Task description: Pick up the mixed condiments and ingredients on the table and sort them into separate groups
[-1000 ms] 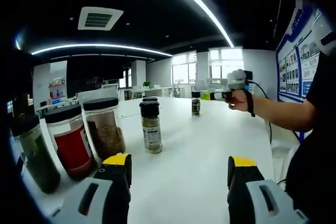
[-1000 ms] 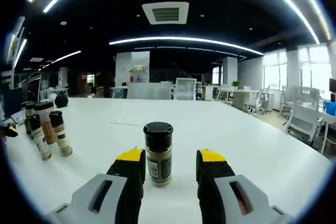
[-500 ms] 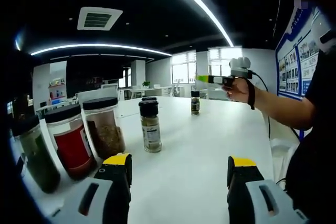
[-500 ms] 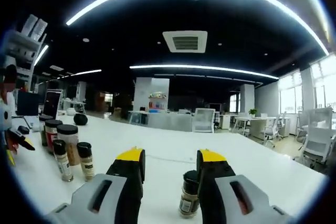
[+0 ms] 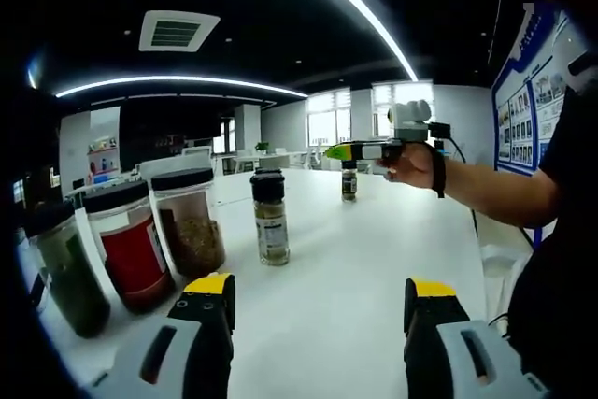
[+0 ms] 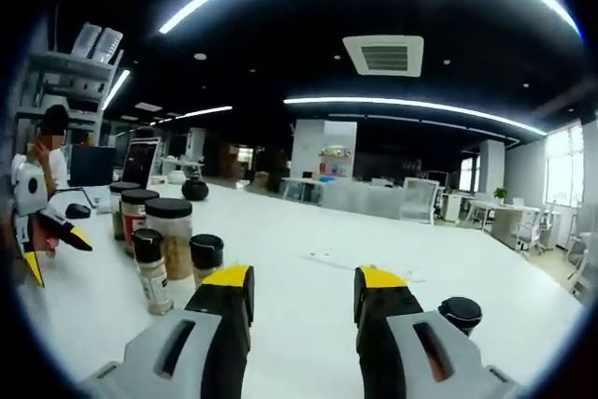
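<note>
In the left gripper view three wide black-lidded jars (image 5: pixel 187 231) and three slim spice bottles (image 5: pixel 271 217) stand on the white table (image 5: pixel 374 259) beyond the wide, empty left gripper (image 5: pixel 316 301); in the right gripper view, three jars, three bottles, and the right gripper (image 6: pixel 301 289) equally spread, holding nothing.

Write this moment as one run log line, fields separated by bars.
left claw open, empty | right claw open, raised, empty | small spice jar standing alone on table | big jars grouped
</note>
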Available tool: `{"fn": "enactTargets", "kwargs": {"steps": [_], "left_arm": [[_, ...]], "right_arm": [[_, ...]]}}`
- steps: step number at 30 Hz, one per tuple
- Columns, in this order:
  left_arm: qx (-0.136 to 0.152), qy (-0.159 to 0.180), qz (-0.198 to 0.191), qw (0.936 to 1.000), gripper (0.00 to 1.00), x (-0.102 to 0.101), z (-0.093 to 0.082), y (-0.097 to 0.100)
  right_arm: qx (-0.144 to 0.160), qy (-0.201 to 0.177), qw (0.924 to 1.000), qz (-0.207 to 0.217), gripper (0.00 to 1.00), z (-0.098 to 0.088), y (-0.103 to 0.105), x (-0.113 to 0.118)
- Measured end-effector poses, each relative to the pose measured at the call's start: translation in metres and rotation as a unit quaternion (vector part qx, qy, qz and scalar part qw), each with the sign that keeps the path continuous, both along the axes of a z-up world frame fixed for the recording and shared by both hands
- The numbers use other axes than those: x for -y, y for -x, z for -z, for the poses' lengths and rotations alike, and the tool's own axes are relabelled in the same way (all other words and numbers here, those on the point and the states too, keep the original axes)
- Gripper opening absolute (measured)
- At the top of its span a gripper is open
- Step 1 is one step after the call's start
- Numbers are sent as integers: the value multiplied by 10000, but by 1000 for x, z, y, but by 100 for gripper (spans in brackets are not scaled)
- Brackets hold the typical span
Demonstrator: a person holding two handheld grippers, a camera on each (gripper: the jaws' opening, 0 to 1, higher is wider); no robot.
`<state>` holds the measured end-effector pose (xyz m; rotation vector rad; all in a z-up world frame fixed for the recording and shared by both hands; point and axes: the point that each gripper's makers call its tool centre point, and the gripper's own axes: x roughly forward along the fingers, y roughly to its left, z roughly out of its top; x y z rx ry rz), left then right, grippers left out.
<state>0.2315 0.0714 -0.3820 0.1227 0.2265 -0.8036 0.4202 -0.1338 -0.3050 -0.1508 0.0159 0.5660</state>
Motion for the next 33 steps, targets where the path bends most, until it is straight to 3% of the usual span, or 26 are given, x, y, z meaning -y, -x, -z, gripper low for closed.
{"fn": "enactTargets", "kwargs": {"steps": [12,16,21,33], "left_arm": [[-53,-42,3,10000,73,-5,3,3],[-62,-73,-53,9999,73,-9,4,2],[-68,-54,-65,9999,73,-10,4,2],[-129,-67,-43,9999,73,-10,8,5]], "right_arm": [[-349,532,9950,-775,44,36,-3,-65],[-440,535,9932,-937,43,43,0,-82],[-621,546,9911,-1040,43,57,1,-99],[-676,568,9890,-1188,40,71,-2,-120]]}}
